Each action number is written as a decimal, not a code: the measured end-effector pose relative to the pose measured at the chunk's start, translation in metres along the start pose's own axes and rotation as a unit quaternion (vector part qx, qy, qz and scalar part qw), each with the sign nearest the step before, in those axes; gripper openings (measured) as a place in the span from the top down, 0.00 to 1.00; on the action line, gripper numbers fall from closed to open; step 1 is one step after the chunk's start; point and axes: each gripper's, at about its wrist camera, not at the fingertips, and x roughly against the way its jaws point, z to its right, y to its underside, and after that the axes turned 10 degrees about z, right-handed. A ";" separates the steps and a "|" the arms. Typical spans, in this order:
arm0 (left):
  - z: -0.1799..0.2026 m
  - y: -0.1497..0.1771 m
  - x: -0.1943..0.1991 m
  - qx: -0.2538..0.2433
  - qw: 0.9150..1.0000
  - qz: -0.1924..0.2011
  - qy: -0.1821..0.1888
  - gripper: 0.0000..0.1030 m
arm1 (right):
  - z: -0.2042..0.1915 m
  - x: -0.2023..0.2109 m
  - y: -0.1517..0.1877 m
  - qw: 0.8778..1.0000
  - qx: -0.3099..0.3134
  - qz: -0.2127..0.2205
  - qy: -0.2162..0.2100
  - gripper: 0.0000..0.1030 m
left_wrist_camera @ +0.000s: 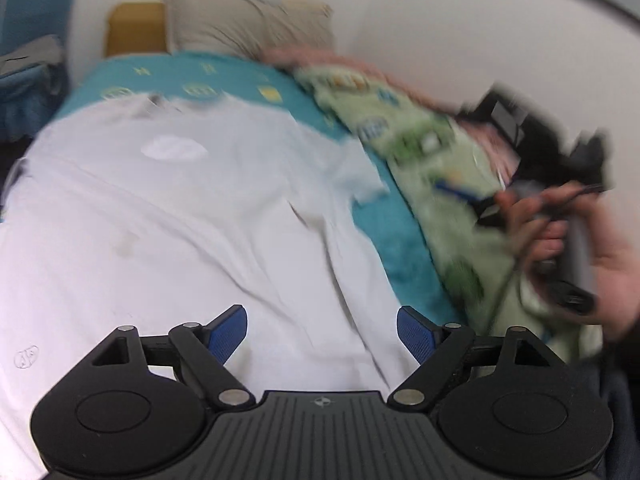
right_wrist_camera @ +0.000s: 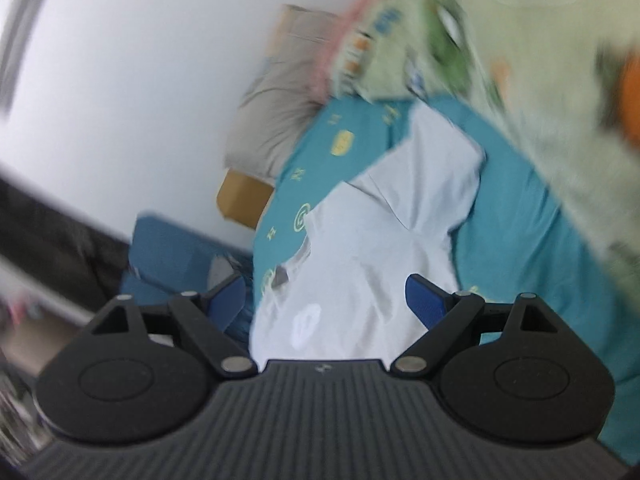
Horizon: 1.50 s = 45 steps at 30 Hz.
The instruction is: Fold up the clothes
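Both my tongs gape wide, gripping nothing: left gripper [left_wrist_camera: 322, 334] and right gripper [right_wrist_camera: 326, 300] above the white shirt [left_wrist_camera: 180, 216].

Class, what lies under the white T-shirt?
The white T-shirt lies spread on a teal bedsheet with yellow prints, which shows around its edges. Whatever is beneath the shirt's middle is covered.

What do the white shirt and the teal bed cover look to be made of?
White shirt: thin knit, probably cotton, matte; it drapes in soft creases. Teal bed cover: looks like a plush, fleecy fabric with yellow printed motifs; blur leaves the pile uncertain.
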 end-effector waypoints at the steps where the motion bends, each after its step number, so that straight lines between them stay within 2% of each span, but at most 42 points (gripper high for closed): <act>1: -0.002 -0.001 -0.001 0.007 1.000 0.007 -0.003 0.17 | 0.010 -0.015 -0.001 1.000 -0.023 -0.004 0.007 0.13; 4: -0.009 -0.002 -0.004 0.007 1.000 0.020 -0.020 0.17 | 0.039 -0.058 -0.004 0.996 -0.086 -0.013 0.027 0.14; 13: -0.040 0.009 -0.023 -0.007 0.997 0.025 -0.067 0.17 | 0.081 -0.126 -0.002 0.995 -0.055 0.039 0.077 0.14; 18: -0.065 0.011 -0.048 0.056 0.996 0.005 -0.072 0.17 | 0.070 -0.149 0.003 0.993 -0.012 0.020 0.113 0.13; 22: -0.079 0.016 -0.059 0.097 0.993 -0.015 -0.070 0.17 | 0.066 -0.155 0.001 0.992 -0.030 0.010 0.126 0.12; 28: -0.095 0.015 -0.058 0.137 0.988 -0.013 -0.077 0.17 | 0.076 -0.168 -0.008 0.995 -0.052 0.022 0.080 0.14; 32: -0.102 0.014 -0.058 0.151 0.985 -0.008 -0.084 0.17 | 0.082 -0.167 -0.007 0.995 -0.072 0.067 0.036 0.15; 35: -0.105 0.014 -0.060 0.157 0.984 -0.009 -0.085 0.17 | 0.082 -0.165 -0.008 0.994 -0.064 0.093 0.009 0.14; 36: -0.105 0.014 -0.061 0.158 0.984 -0.010 -0.085 0.17 | 0.081 -0.163 -0.009 0.993 -0.056 0.104 0.002 0.16; 39: -0.104 0.015 -0.064 0.156 0.984 -0.016 -0.082 0.17 | 0.078 -0.160 -0.013 0.992 -0.032 0.125 -0.010 0.40; 41: -0.104 0.017 -0.066 0.156 0.984 -0.019 -0.082 0.17 | 0.080 -0.161 -0.017 0.992 -0.027 0.126 -0.013 0.43; 45: -0.105 0.018 -0.068 0.158 0.984 -0.023 -0.081 0.17 | 0.082 -0.172 -0.020 0.993 -0.013 0.111 0.020 0.43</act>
